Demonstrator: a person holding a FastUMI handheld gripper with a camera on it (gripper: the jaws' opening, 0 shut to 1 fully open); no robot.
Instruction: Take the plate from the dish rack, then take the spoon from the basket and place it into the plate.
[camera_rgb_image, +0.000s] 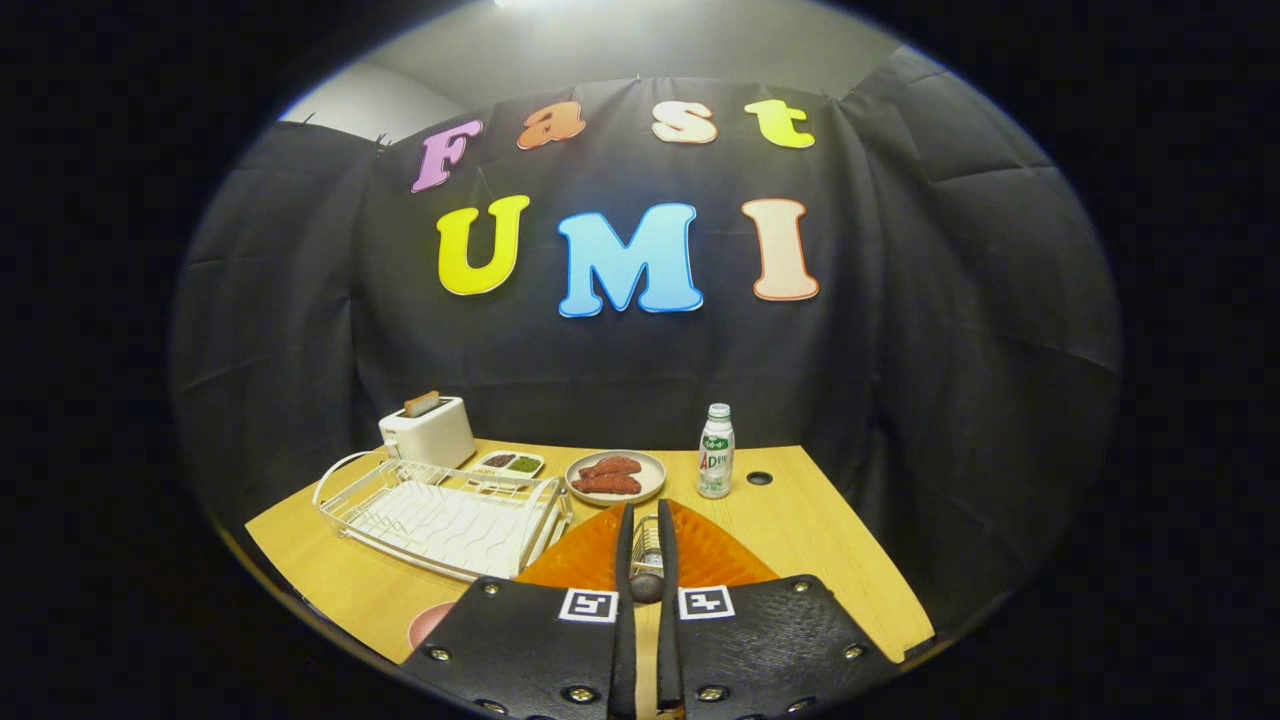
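Observation:
An orange ribbed plate (705, 555) lies flat on the wooden table, just right of the white wire dish rack (440, 510). My gripper (645, 512) hovers over the plate with its fingers drawn close together. In the narrow gap between them I see a small wire basket (647, 540) standing on the far part of the plate area. Nearer to me a grey rounded piece of the spoon (645, 587) is pinched between the fingers. The rest of the spoon is hidden by the fingers.
Behind the rack stand a white toaster (428, 430) and a small tray of seeds (508, 463). A grey dish with red meat pieces (615, 477) and a white bottle (715, 452) sit beyond the fingers. A pink round thing (428, 625) lies at the table's near-left edge.

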